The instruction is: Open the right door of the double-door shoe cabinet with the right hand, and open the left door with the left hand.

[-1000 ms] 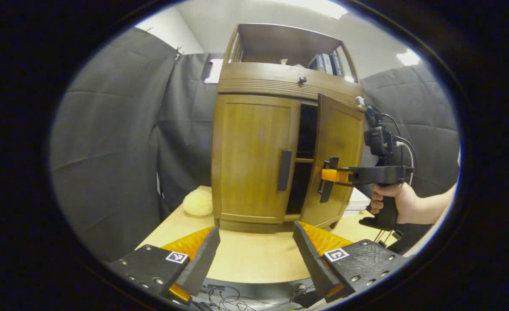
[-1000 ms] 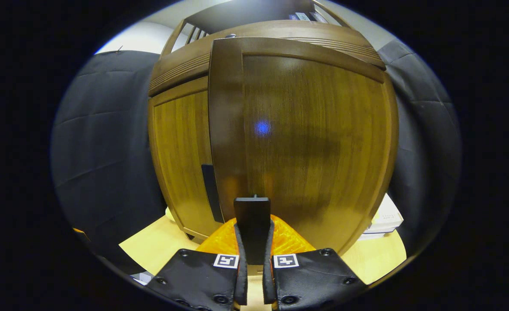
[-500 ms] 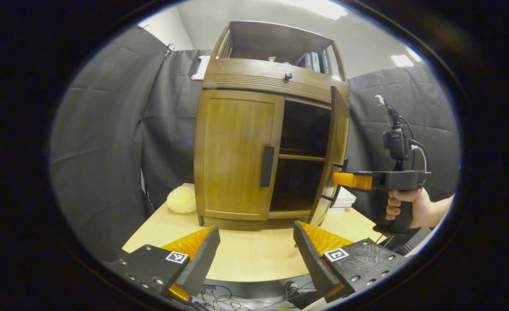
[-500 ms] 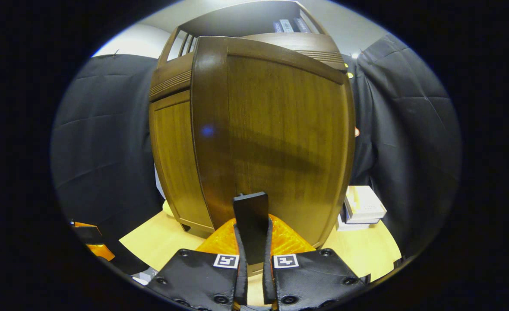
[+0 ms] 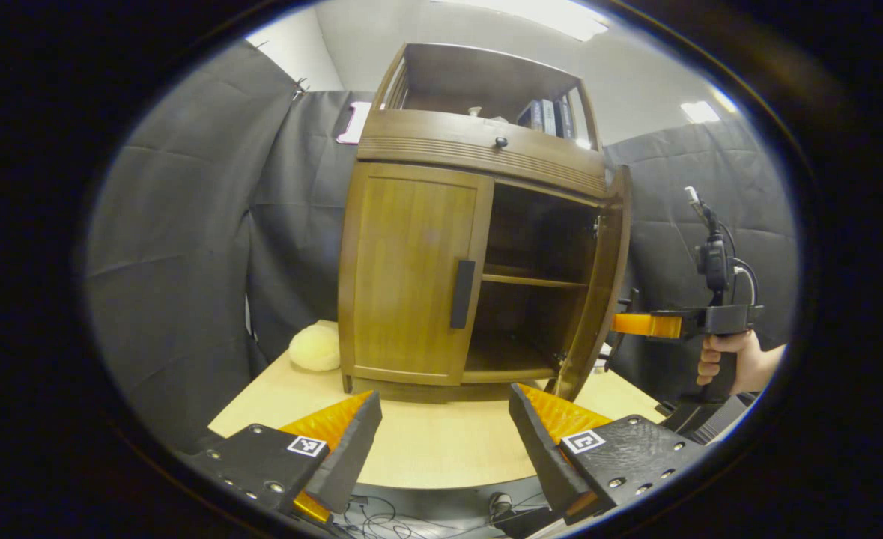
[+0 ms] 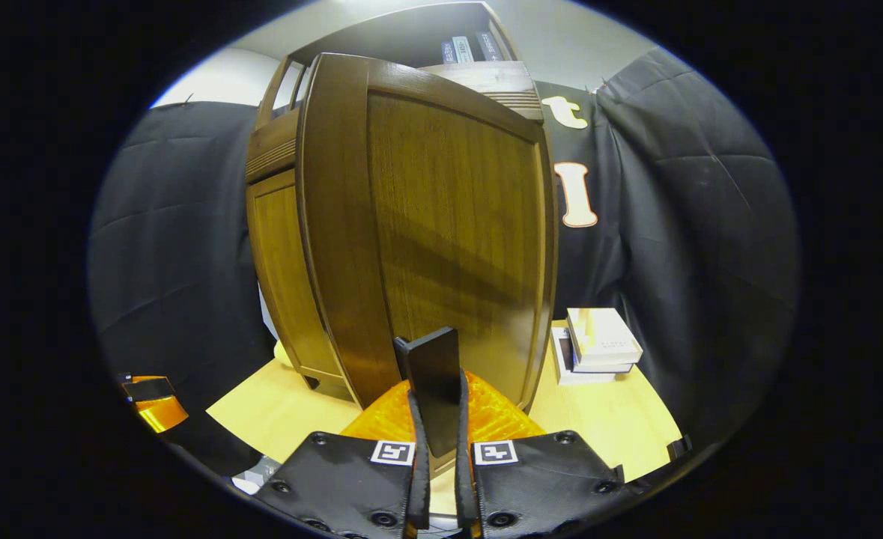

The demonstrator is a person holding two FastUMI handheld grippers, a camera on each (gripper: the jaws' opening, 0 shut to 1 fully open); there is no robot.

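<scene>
Moved: my right door (image 5: 597,288) has swung wider since before.
Right gripper (image 6: 437,419): level, pinching the black handle (image 6: 432,374) (hand (image 5: 733,361) far right).
Left gripper (image 5: 445,430): spread, low over the table (image 5: 441,442); left door (image 5: 411,273) shut.

Both views are being lit evenly from above by white ceiling light panels (image 5: 699,111), which are blowing out to glare in the left gripper view. The open interior of the brown wooden cabinet (image 5: 486,150) is being left in deep shadow. A slanted shadow band is being cast across the glossy brown wooden door (image 6: 456,224). Straight edges are being bowed strongly outward by fisheye distortion, and focus is being softened toward the rims.
</scene>
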